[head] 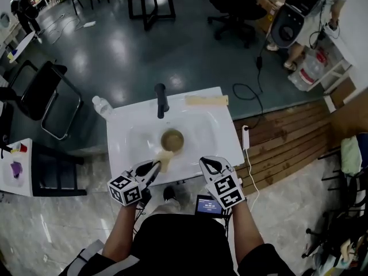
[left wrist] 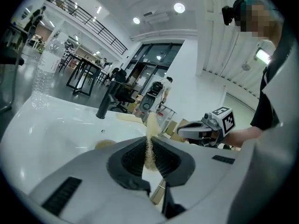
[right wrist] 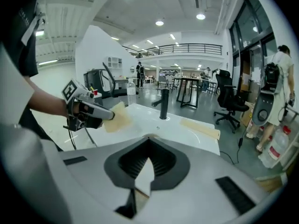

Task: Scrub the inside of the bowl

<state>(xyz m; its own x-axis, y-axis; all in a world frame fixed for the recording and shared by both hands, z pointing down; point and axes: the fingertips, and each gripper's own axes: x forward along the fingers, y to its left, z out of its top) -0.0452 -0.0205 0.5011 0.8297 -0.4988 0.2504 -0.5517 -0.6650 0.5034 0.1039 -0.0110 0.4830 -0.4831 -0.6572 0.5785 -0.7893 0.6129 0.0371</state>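
Observation:
A brownish bowl point(head: 172, 140) sits in the basin of a white sink point(head: 126, 137), below a black faucet point(head: 161, 99). My left gripper point(head: 156, 164) hovers over the sink's front edge, shut on a pale yellow sponge point(head: 165, 157). In the left gripper view the sponge point(left wrist: 150, 146) stands edge-on between the jaws, with the bowl point(left wrist: 105, 144) just past them. My right gripper point(head: 207, 163) is at the front right edge of the sink, shut with nothing in it. The right gripper view shows its jaws point(right wrist: 148, 160) closed together, and the left gripper point(right wrist: 88, 112) with the sponge point(right wrist: 117, 118).
A flat beige strip point(head: 206, 100) lies at the sink's back right corner. A clear plastic bottle point(head: 102, 106) stands off the sink's back left corner. A black chair point(head: 46, 99) is to the left, a cable and white power strip point(head: 245, 137) to the right.

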